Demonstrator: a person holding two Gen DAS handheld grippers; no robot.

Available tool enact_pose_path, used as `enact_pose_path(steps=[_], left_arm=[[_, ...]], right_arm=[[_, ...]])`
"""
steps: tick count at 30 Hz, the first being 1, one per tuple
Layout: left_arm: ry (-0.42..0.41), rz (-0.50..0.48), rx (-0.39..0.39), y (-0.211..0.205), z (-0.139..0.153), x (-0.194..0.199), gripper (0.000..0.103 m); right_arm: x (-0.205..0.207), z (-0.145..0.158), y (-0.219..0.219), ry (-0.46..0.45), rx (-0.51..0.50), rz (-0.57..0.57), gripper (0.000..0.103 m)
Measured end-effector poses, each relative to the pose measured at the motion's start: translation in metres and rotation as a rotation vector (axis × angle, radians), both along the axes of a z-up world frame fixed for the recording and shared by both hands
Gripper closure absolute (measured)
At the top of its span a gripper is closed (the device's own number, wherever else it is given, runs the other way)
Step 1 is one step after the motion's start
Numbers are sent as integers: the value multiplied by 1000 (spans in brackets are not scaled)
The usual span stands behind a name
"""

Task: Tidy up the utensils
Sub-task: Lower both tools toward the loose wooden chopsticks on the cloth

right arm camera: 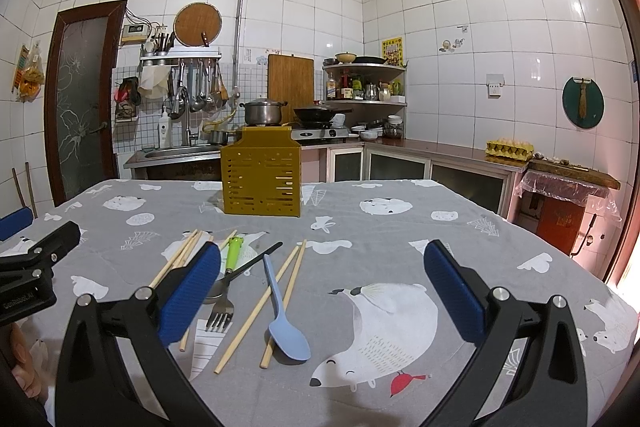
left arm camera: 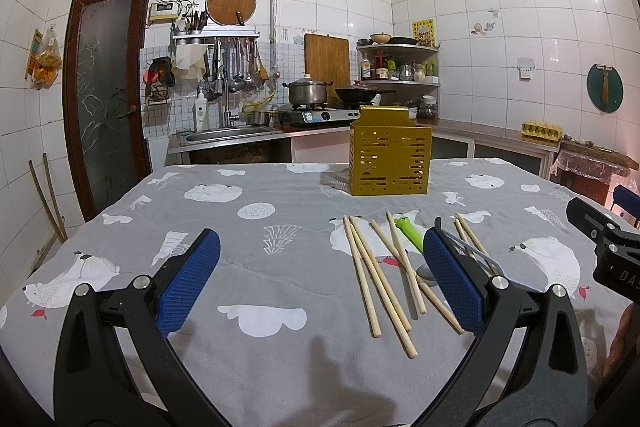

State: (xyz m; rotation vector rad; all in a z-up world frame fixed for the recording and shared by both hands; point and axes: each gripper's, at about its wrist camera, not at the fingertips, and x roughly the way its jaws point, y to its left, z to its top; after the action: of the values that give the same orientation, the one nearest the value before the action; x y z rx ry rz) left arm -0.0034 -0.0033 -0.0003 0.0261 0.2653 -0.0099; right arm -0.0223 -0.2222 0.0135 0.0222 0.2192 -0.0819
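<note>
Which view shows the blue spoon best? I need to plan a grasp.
The right wrist view: the blue spoon lies whole and unobstructed between chopsticks. In the left wrist view its own finger hides the spoon.

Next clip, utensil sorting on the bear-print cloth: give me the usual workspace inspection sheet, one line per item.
Surface: table under a grey bear-print cloth, flat.
Job's things: yellow slotted holder upright at the far side; no utensil seen sticking out of it. Loose wooden chopsticks, a blue spoon, a fork with a green handle and a black-handled utensil lie scattered in front of it.
Clutter: nothing seen besides the utensils.
Grippers: left tool and right tool both open, empty, low over the cloth.
Cables: nothing seen on the table.
Surroundings: tiled kitchen, sink, stove with pot and wok, egg tray on the counter.
</note>
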Motion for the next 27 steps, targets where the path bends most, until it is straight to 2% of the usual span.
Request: enact_pose_path(steps=[3,8,16,21,27], left_arm=[[19,-10,-8,2,1,2,5],[91,-18,3,5,4,16,5],[161,-12,27,13,29,56,5],[238,-12,-41,23,46,95,5],[290,20,-8,19,54,137,5]], right_arm=[[1,2,-2,1,13,27,4],[15,4,1,71,1,43,4],[46,19,-7,119,40,40,4],[81,33,-9,146,52,56,4],[132,28,-2,260,10,54,4]])
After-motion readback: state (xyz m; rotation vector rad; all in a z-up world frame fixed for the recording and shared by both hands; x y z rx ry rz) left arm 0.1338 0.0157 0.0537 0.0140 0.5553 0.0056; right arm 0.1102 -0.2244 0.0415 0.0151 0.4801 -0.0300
